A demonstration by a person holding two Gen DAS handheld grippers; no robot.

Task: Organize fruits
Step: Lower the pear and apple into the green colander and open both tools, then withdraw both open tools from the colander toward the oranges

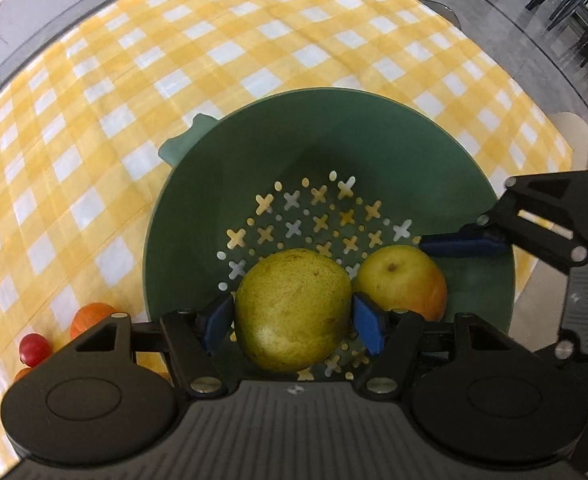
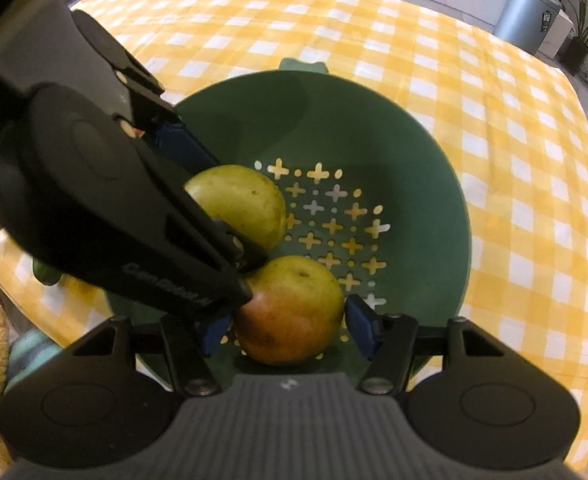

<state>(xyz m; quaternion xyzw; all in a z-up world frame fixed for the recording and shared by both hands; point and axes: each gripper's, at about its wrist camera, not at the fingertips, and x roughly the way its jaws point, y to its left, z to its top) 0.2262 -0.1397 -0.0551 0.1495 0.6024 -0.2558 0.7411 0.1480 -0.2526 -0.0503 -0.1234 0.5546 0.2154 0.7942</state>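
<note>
**Two fruits in the colander, both hand-held grippers at the drop**

I have both fruits down inside the green colander (image 1: 197,216), which sits on the checked bench (image 1: 93,120). My left hand-held gripper (image 1: 291,322) pinches the pear (image 1: 291,308) at lower centre of the left view, blue pads pressed to its flanks. My right hand-held gripper (image 2: 289,326) brackets the yellow-red fruit (image 2: 294,308) at lower centre of the right view; the left pad touches it, the right pad looks just clear, so I cannot tell if it truly grips.

I judge this the placing step. Next I should spread both pairs of jaws and lift straight up, minding how closely the two tools crowd each other. An orange (image 1: 89,316) and a small red fruit (image 1: 33,348) wait at lower left, outside the colander.
</note>
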